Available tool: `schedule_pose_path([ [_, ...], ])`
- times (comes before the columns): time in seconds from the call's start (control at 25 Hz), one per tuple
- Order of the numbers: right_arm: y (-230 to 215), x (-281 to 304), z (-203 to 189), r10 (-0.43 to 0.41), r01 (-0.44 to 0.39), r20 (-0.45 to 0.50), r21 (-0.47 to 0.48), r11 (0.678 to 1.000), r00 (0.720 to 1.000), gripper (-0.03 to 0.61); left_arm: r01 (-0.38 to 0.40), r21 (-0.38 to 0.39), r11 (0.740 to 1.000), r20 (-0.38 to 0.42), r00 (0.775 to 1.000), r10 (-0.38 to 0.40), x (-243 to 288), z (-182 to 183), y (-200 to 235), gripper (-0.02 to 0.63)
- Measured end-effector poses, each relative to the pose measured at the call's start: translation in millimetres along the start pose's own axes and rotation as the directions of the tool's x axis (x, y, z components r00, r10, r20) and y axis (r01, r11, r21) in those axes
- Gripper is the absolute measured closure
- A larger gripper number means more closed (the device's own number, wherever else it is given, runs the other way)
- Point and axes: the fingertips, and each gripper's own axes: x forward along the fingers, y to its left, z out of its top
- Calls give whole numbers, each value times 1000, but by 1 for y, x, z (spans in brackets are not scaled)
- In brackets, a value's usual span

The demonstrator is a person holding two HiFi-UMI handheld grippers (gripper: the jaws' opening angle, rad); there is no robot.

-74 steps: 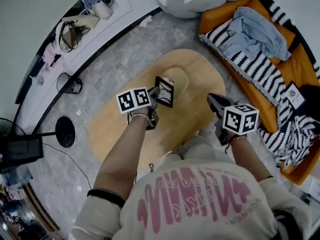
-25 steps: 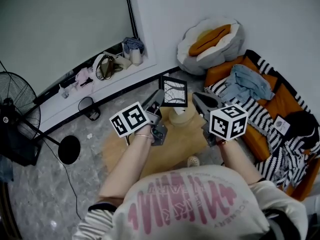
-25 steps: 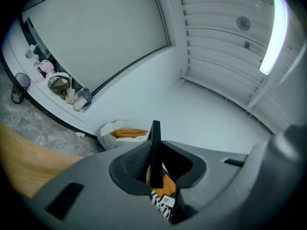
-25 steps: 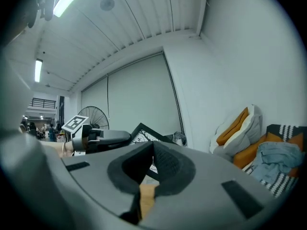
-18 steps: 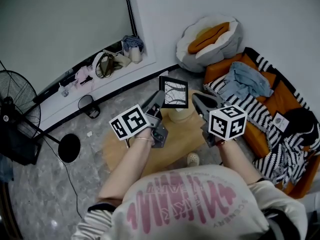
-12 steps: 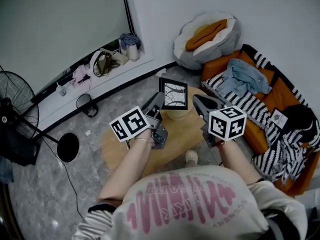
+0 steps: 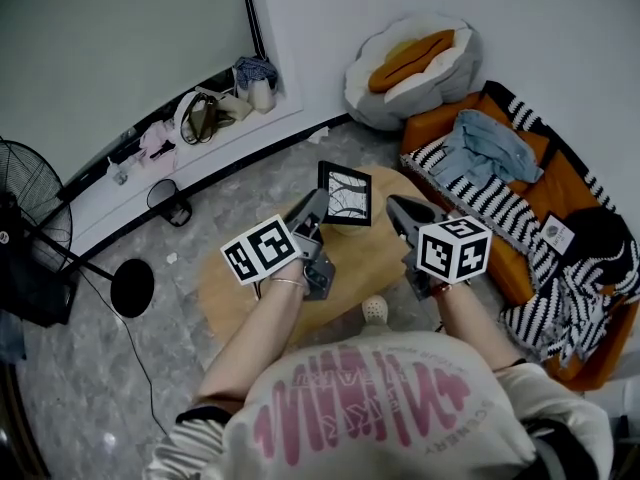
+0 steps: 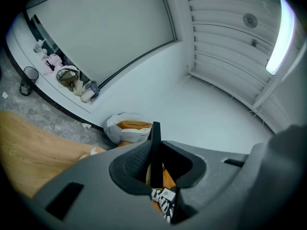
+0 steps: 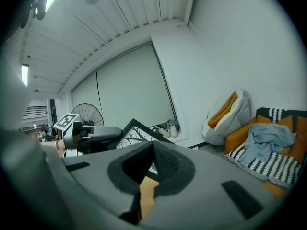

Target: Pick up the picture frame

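Frame (image 7: 345,194) held above the counter (image 7: 365,260)
Left gripper (image 7: 316,206) jaws clamp it, edge-on in that view; right gripper (image 7: 394,206) jaws closed, empty, its view showing the glass face.

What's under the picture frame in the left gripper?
The picture frame, clamped in the left gripper, hangs above the oval wooden table. The tabletop behind it is covered, so anything there cannot be seen.

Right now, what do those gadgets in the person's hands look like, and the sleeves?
The left gripper and right gripper are dark grey, with tapering jaws and black ribbed pads. Each carries a white cube with black square markers. The pale sweatshirt has pink lettering and dark cuffs.
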Motion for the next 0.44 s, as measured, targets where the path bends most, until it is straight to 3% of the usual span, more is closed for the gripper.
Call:
schedule_pose_path([
  [0.44,-18,18,-1,2,-2,-21,9,1000,1000,573,-22,-11,1000,30,999,22,15,12,13,543],
])
